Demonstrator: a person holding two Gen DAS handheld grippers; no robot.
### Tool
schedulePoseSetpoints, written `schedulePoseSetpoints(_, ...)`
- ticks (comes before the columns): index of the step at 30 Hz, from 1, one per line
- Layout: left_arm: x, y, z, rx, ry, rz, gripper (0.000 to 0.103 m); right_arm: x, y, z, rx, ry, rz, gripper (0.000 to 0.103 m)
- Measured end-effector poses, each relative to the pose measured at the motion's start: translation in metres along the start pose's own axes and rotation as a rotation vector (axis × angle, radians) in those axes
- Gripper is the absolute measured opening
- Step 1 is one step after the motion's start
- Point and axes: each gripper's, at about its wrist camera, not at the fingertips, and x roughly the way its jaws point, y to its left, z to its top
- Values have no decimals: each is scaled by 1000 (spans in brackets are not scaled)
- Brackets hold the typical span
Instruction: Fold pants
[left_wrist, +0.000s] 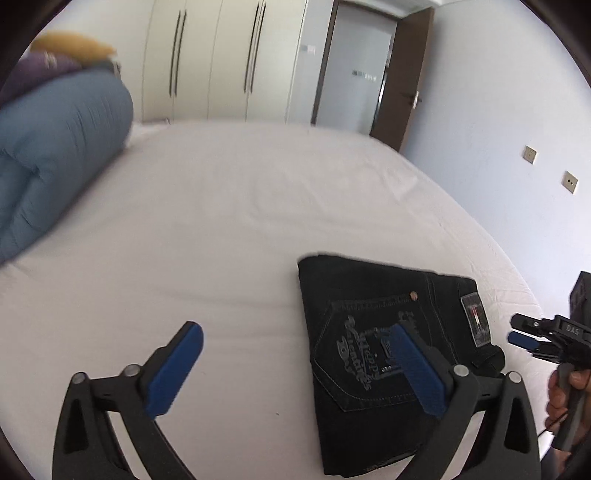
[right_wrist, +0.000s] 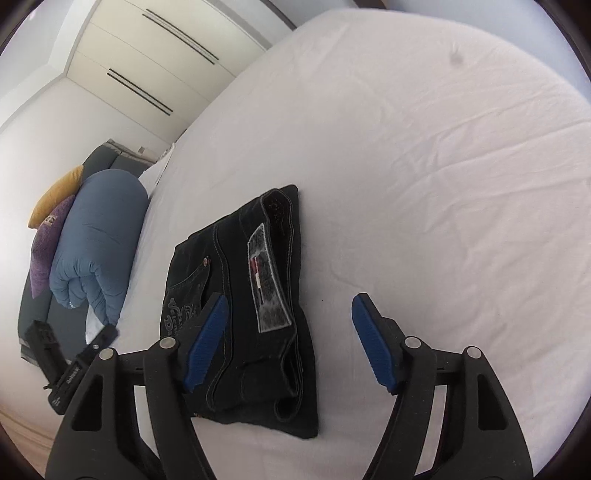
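Observation:
Dark denim pants (left_wrist: 373, 314) lie folded into a compact rectangle on the white bed sheet (left_wrist: 221, 221), back pocket with embroidery and a waistband label facing up. They also show in the right wrist view (right_wrist: 236, 295). My left gripper (left_wrist: 295, 363) is open and empty above the sheet; its right finger hangs over the pants' pocket. My right gripper (right_wrist: 290, 341) is open and empty, hovering over the waistband end of the pants. The right gripper also shows at the right edge of the left wrist view (left_wrist: 532, 334).
A rolled blue duvet (left_wrist: 55, 166) lies at the bed's left side with purple and yellow cushions (right_wrist: 55, 214) behind it. Wardrobe doors (left_wrist: 221, 59) and an open door (left_wrist: 402, 81) stand beyond the bed. The left gripper's body (right_wrist: 59, 365) shows low left.

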Motion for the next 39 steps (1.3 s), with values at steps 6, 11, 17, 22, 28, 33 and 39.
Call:
schedulePoseSetpoints(6, -99, -26, 5, 76, -232, 150, 103, -95, 61, -37, -217, -269, -133, 79)
schedulePoseSetpoints(11, -184, -41, 9, 91, -438, 335, 103, -180, 127, -69, -407, -601, -255, 94)
schedulePoseSetpoints(17, -269, -40, 33, 91, -523, 242, 103, -273, 192, -105, -585, -919, -319, 103)
schedulePoseSetpoints(22, -282, -48, 47, 150, -409, 248, 103, -303, 224, -120, -620, -896, -310, 103)
schedulePoseSetpoints(28, -254, -49, 40, 72, -235, 179, 103, -306, 237, -130, -552, -696, -257, 103)
schedulePoseSetpoints(33, -203, -47, 20, 12, -32, 175, 103, -285, 233, -134, -493, -568, -254, 103)
schedulePoseSetpoints(39, -171, -49, -5, -7, 83, 189, 103, -237, 216, -130, -430, -422, -341, 103)
